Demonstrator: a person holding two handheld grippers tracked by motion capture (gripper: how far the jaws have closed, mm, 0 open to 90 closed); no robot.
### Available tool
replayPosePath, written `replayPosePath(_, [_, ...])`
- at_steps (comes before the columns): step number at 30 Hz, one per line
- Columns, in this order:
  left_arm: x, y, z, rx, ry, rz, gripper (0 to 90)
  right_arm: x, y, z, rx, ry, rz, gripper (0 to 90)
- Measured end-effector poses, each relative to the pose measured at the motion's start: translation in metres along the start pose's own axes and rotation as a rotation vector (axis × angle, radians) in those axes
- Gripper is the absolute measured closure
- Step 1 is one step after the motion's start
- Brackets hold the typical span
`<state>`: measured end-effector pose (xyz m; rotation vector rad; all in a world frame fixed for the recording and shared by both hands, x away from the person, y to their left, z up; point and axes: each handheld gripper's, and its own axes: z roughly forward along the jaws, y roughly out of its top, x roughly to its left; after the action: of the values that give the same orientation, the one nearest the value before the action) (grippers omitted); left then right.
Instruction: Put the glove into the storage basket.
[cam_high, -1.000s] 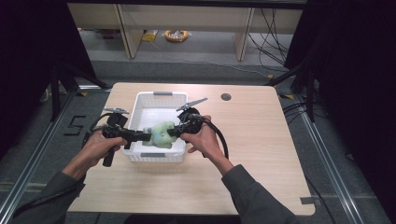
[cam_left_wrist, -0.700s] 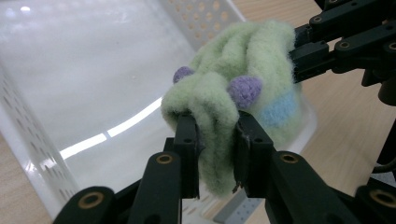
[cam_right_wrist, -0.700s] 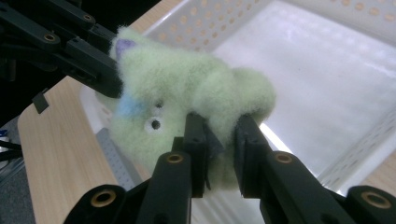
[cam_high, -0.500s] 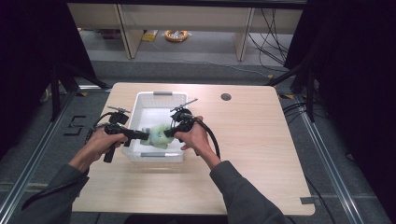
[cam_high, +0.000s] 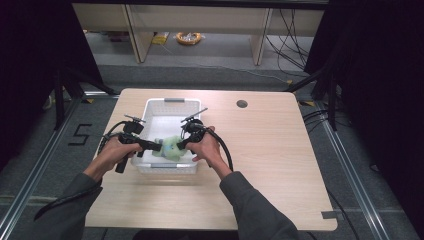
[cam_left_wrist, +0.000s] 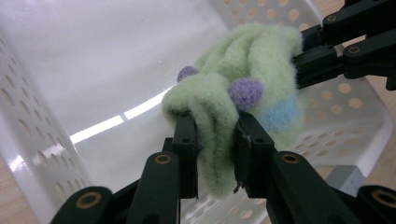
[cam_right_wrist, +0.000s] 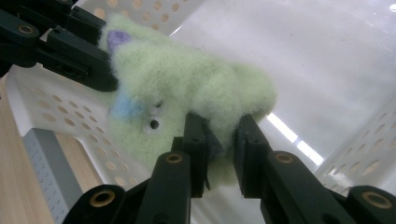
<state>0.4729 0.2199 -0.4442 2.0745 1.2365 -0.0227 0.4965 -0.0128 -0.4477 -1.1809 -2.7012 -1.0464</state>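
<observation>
Fuzzy green plush toy (cam_left_wrist: 224, 88), glossy plastic basket (cam_left_wrist: 93, 60)

I see my left gripper (cam_left_wrist: 214, 140) with matte black jaws, brass-ringed pivot screws lower in frame, my right gripper (cam_right_wrist: 219, 140) alike, black cables looping behind both, grey long sleeves at bottom of high view

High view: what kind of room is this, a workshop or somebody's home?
Probably a lab or recording studio, not a home. A lone wooden table stands on a metal-railed floor between black curtains, loose cables run under the benches behind, and a floor marking sits beside it.
</observation>
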Motion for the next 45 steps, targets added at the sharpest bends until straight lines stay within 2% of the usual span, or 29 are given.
replayPosePath(3, [0.001, 0.0, 0.002, 0.013, 0.003, 0.001, 71.6, 0.0, 0.0, 0.002, 0.015, -0.008, -0.003, 77.2])
replayPosePath(4, [0.001, 0.0, 0.002, 0.013, 0.003, 0.001, 71.5, 0.001, 0.0, 0.003, 0.021, -0.011, 0.009, 77.1])
replayPosePath(5, [0.002, 0.0, 0.004, 0.006, 0.004, -0.009, 71.5, 0.0, 0.0, 0.003, 0.019, -0.014, -0.004, 77.1])
replayPosePath(6, [0.002, 0.0, 0.004, 0.006, 0.004, -0.009, 71.5, 0.002, 0.0, 0.004, 0.029, -0.014, 0.014, 77.1])
replayPosePath(7, [0.003, 0.0, 0.004, 0.026, 0.007, 0.012, 71.4, 0.001, 0.0, 0.004, 0.027, -0.017, 0.006, 77.0])
replayPosePath(8, [0.002, 0.0, 0.005, 0.024, 0.008, 0.002, 71.4, 0.002, 0.0, 0.005, 0.026, -0.022, -0.005, 77.0])
replayPosePath(12, [0.003, 0.0, 0.008, 0.03, 0.011, 0.011, 70.3, 0.004, 0.0, 0.007, 0.041, -0.044, -0.015, 76.7])
replayPosePath(14, [0.001, -0.001, 0.01, 0.02, 0.015, -0.003, 69.9, 0.004, 0.0, 0.008, 0.058, -0.057, -0.017, 76.4])
replayPosePath(15, [0.002, -0.001, 0.01, 0.029, 0.016, 0.01, 69.8, 0.005, 0.0, 0.009, 0.057, -0.062, -0.019, 76.2])
replayPosePath(18, [0.003, -0.001, 0.012, 0.034, 0.028, 0.007, 68.4, 0.005, 0.0, 0.009, 0.065, -0.073, -0.027, 75.8])
replayPosePath(19, [0.004, -0.001, 0.011, 0.054, 0.032, 0.026, 67.1, 0.005, 0.0, 0.009, 0.068, -0.076, -0.032, 75.7])
replayPosePath(21, [0.004, 0.0, 0.011, 0.04, 0.033, 0.015, 66.1, 0.005, 0.0, 0.01, 0.079, -0.092, -0.037, 75.4])
replayPosePath(23, [0.003, 0.001, 0.01, 0.031, 0.061, 0.008, 62.9, 0.005, 0.0, 0.01, 0.085, -0.1, -0.042, 75.2])
replayPosePath(24, [0.003, 0.002, 0.009, 0.025, 0.062, 0.01, 60.9, 0.007, 0.0, 0.01, 0.09, -0.099, -0.014, 74.9])
replayPosePath(27, [0.001, 0.004, 0.006, 0.003, 0.088, 0.016, 59.7, 0.007, 0.0, 0.011, 0.089, -0.105, -0.026, 74.0])
replayPosePath(30, [-0.002, 0.006, 0.005, -0.023, 0.097, 0.01, 55.1, 0.007, 0.0, 0.012, 0.095, -0.123, -0.045, 71.7])
replayPosePath(32, [-0.004, 0.007, 0.003, -0.026, 0.087, 0.016, 52.2, 0.008, 0.001, 0.012, 0.089, -0.129, -0.049, 70.0])
replayPosePath(36, [-0.006, 0.007, 0.003, -0.035, 0.096, 0.002, 47.6, 0.009, 0.002, 0.012, 0.099, -0.146, -0.053, 64.8])
replayPosePath(38, [-0.007, 0.006, 0.003, -0.054, 0.096, -0.008, 45.7, 0.009, 0.004, 0.01, 0.096, -0.168, -0.071, 61.3])
replayPosePath(39, [-0.008, 0.006, 0.003, -0.064, 0.102, -0.008, 44.8, 0.009, 0.004, 0.008, 0.092, -0.167, -0.063, 60.4])
replayPosePath(41, [-0.01, 0.006, 0.002, -0.061, 0.11, -0.012, 43.0, 0.008, 0.006, 0.005, 0.081, -0.165, -0.078, 57.9])
replayPosePath(43, [-0.011, 0.005, 0.001, -0.071, 0.1, -0.019, 41.4, 0.009, 0.008, 0.002, 0.07, -0.174, -0.068, 56.9])
replayPosePath(45, [-0.013, 0.005, -0.001, -0.075, 0.108, -0.02, 40.4, 0.009, 0.009, -0.001, 0.057, -0.173, -0.076, 54.6])
